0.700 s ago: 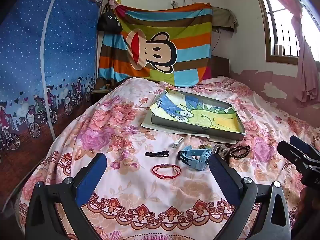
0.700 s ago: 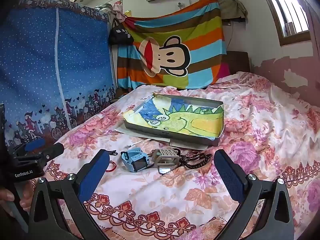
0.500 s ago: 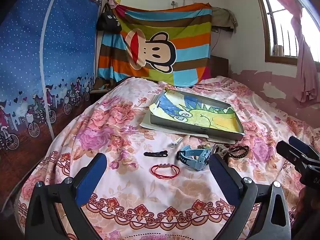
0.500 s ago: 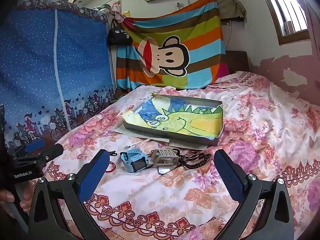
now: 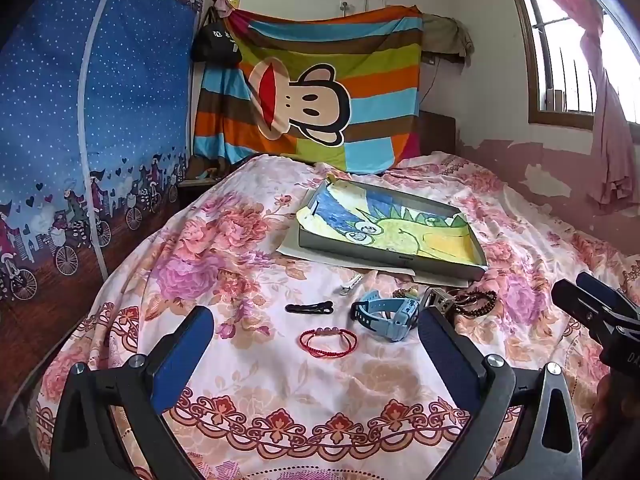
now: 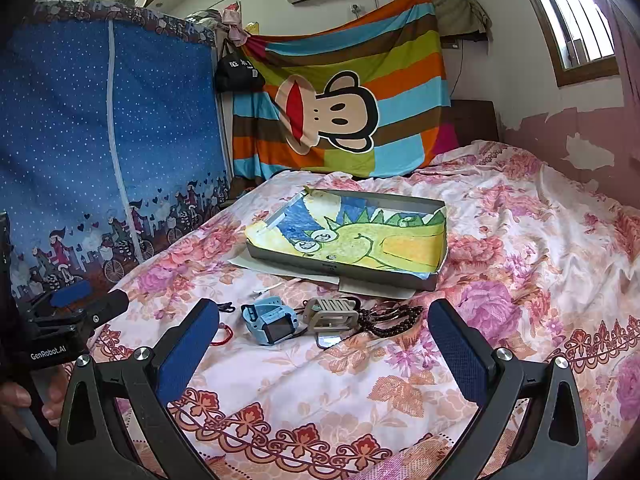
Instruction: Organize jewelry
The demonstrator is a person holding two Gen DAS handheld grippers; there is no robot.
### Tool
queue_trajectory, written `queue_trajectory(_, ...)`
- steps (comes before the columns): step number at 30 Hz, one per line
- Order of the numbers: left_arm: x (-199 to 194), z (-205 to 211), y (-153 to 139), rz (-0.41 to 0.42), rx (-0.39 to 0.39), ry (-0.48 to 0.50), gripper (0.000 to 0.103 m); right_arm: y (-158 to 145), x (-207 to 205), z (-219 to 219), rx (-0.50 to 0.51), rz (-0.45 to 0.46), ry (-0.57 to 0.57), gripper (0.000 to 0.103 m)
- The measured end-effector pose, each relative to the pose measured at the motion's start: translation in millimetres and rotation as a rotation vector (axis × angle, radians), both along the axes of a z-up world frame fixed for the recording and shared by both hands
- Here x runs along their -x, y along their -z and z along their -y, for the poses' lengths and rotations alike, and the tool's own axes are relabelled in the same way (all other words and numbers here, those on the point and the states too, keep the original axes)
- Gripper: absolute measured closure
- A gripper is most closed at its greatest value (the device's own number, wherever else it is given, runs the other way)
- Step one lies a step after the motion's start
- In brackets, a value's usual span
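Note:
On the floral bedspread lie a red cord bracelet (image 5: 329, 343), a black hair clip (image 5: 309, 307), a white clip (image 5: 351, 284), a blue watch (image 5: 384, 316) (image 6: 271, 320), a beige buckle-like piece (image 6: 331, 313) and dark bead bracelets (image 6: 390, 320). Behind them sits a grey tray (image 5: 390, 258) (image 6: 340, 268) lined with a dinosaur drawing. My left gripper (image 5: 312, 344) hangs open just short of the red bracelet, nothing between its fingers. My right gripper (image 6: 324, 338) is open too, near the watch and buckle, holding nothing.
A sheet of paper (image 6: 256, 262) lies under the tray. A blue dotted wardrobe (image 5: 80, 120) stands on the left, a striped monkey cloth (image 5: 312, 92) hangs at the back, and a window (image 5: 560, 60) is on the right. A person's fingers (image 6: 16, 396) show at the left edge.
Both views have shifted very slightly; the jewelry lies where it was and both grippers stay open.

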State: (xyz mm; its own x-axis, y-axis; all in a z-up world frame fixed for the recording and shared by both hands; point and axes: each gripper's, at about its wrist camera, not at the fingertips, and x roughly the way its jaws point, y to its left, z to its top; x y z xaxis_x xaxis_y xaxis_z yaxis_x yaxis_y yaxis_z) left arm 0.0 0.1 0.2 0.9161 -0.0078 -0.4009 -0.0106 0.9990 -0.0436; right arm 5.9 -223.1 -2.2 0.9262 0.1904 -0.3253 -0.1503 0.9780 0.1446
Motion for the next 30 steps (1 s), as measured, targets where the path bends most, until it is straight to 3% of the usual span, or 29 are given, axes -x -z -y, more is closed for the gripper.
queue_trajectory(30, 0.1, 0.6, 0.0, 0.001, -0.004, -0.001, 0.0, 0.5, 0.8, 0.7, -0.009, -0.003, -0.001, 0.001)
